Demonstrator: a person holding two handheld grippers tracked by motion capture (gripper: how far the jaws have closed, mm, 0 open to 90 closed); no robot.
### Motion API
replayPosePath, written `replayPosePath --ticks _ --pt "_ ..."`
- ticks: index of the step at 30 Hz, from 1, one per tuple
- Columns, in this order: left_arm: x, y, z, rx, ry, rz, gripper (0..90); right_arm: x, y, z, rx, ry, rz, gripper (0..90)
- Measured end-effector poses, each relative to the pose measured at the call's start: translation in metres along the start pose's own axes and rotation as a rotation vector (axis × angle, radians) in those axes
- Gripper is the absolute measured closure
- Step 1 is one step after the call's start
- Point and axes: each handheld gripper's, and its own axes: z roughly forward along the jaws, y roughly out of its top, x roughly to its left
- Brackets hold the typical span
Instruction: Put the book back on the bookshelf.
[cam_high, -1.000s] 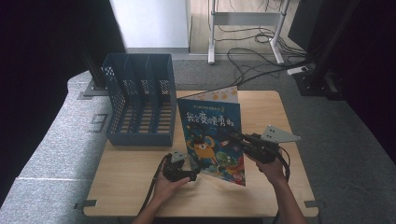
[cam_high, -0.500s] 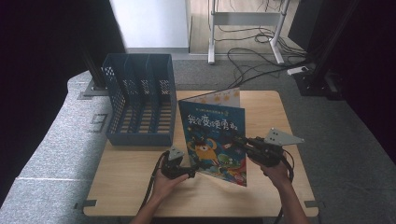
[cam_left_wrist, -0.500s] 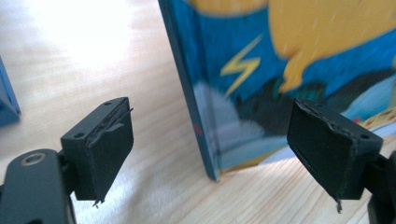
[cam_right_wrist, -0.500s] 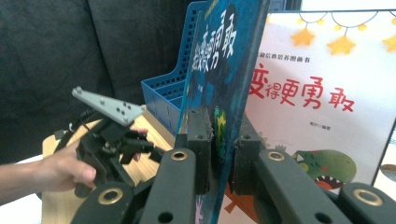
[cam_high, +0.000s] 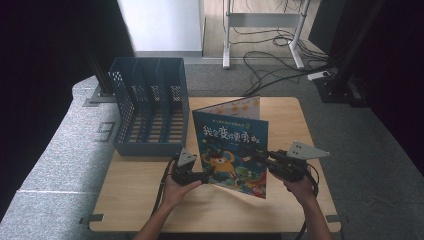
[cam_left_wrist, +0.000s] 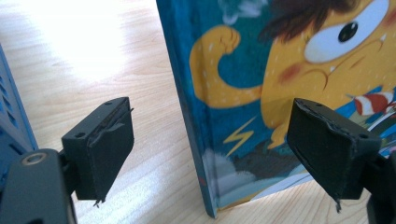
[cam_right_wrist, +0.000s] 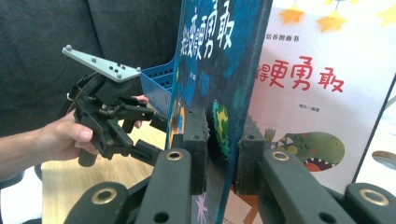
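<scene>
book: your picture book (cam_high: 232, 147) stands upright on the wooden table (cam_high: 150, 200), its front cover swung a little away from the pages, spine toward your left hand, bottom edge on the wood.
right gripper: your right gripper (cam_right_wrist: 223, 140) is pinched on the book's front cover near its free edge; in the right gripper view both black jaws press flat against the cover from either side.
left gripper: your left gripper (cam_left_wrist: 210, 144) has its jaws spread wide, one on each side of the book's spine near the bottom corner; neither pad touches the book.
file rack: the blue file rack (cam_high: 150, 112) sits at the table's back left, just beside the book's spine side and apart from it.
hands: your hands come in from the near edge, one on each gripper.
</scene>
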Motion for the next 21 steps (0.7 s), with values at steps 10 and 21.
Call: replayPosePath --ticks 10,21 --pt "-0.001 0.012 -0.003 -0.037 -0.026 0.023 16.2 -0.001 -0.006 -0.005 0.001 -0.001 0.01 76.9" --pt "-0.004 0.027 -0.008 -0.057 -0.049 0.051 20.4 -0.007 -0.012 -0.007 0.018 -0.024 0.019 73.6"
